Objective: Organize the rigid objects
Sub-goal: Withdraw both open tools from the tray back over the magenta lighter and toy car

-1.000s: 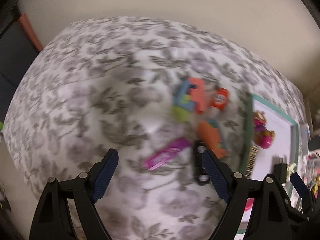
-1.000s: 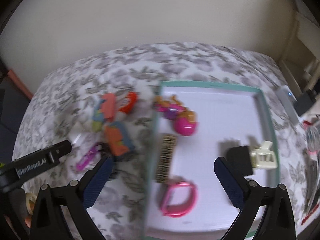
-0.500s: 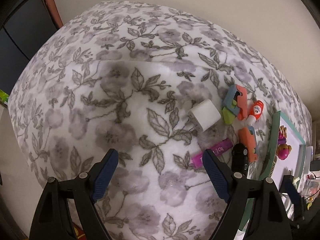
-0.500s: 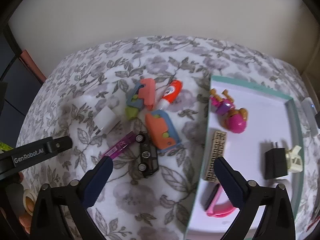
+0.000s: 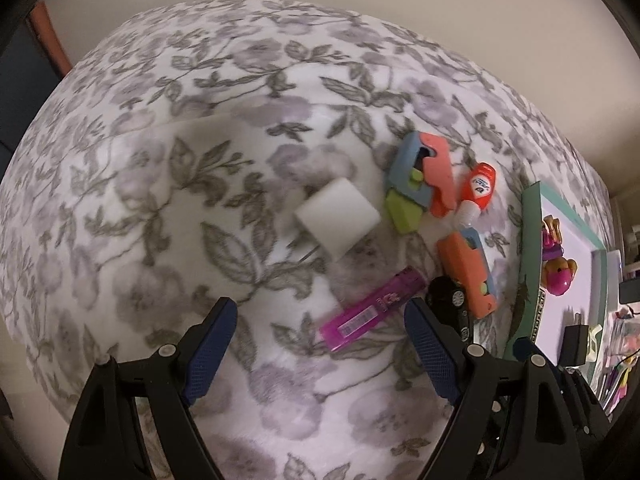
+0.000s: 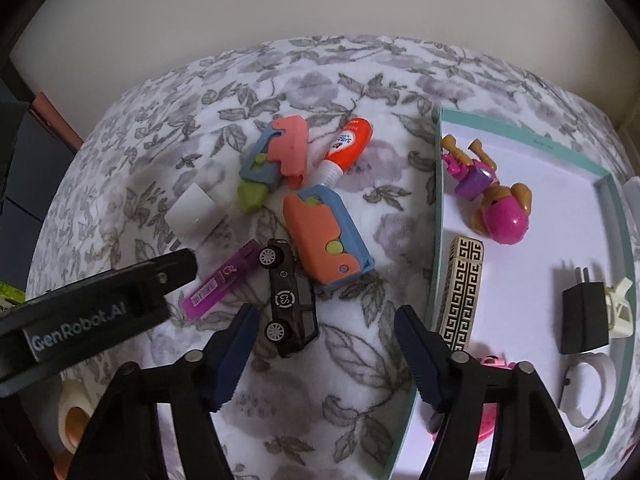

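On the flowered cloth lie a white charger cube (image 5: pixel 338 220), a purple tube (image 5: pixel 372 310), a black toy car (image 6: pixel 288 296), two orange-and-blue toy cutters (image 6: pixel 324 236) (image 6: pixel 276 160) and an orange glue bottle (image 6: pixel 346 148). My left gripper (image 5: pixel 318 314) hangs open above the cloth, with the purple tube just ahead between its fingers. My right gripper (image 6: pixel 326 316) is closing. The car sits between its jaws beside the left finger, and the pads do not press on it. The left gripper's body (image 6: pixel 100 304) reaches in from the left in the right wrist view.
A teal-rimmed white tray (image 6: pixel 436 200) stands at the right. It holds a pink doll (image 6: pixel 496 208), a patterned bar (image 6: pixel 460 288), a black plug (image 6: pixel 584 316), a white clip (image 6: pixel 620 308) and a pink band (image 6: pixel 490 364). A wall runs behind the cloth.
The right gripper has swung left from over the tray to over the toys, and its jaws have narrowed. The left gripper has come lower, so the charger and the purple tube look larger.
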`<act>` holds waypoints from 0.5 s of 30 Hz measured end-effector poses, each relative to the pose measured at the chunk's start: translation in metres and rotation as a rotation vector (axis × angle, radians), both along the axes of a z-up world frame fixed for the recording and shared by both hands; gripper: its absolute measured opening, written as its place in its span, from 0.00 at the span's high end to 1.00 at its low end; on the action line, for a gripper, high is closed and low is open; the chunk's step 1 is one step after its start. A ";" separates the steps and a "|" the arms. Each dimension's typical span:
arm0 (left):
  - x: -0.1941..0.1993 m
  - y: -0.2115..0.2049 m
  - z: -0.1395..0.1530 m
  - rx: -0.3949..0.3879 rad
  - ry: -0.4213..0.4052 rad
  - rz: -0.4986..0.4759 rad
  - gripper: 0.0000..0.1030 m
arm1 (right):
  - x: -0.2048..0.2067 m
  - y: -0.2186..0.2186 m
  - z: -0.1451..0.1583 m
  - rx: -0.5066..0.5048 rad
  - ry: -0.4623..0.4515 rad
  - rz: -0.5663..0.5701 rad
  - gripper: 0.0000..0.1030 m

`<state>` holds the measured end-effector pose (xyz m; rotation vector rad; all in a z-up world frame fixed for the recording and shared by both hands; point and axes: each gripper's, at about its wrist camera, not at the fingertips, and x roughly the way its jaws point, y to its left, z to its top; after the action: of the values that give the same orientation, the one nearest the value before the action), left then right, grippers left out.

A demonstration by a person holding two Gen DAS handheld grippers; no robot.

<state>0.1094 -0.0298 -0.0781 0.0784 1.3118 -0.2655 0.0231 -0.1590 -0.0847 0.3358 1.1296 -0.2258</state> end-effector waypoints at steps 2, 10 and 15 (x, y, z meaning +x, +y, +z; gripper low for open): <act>0.001 -0.006 -0.004 0.002 0.000 -0.020 0.17 | 0.001 0.000 -0.003 0.011 0.006 -0.001 0.35; 0.001 -0.022 -0.018 0.026 0.027 -0.080 0.29 | 0.008 0.008 -0.013 0.013 0.027 0.015 0.47; 0.000 -0.031 -0.029 0.060 0.046 -0.118 0.48 | 0.008 0.007 -0.021 0.030 0.045 0.013 0.50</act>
<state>0.1095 -0.0608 -0.1072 0.2014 1.3634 -0.3301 0.0316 -0.1522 -0.1062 0.3514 1.1807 -0.2059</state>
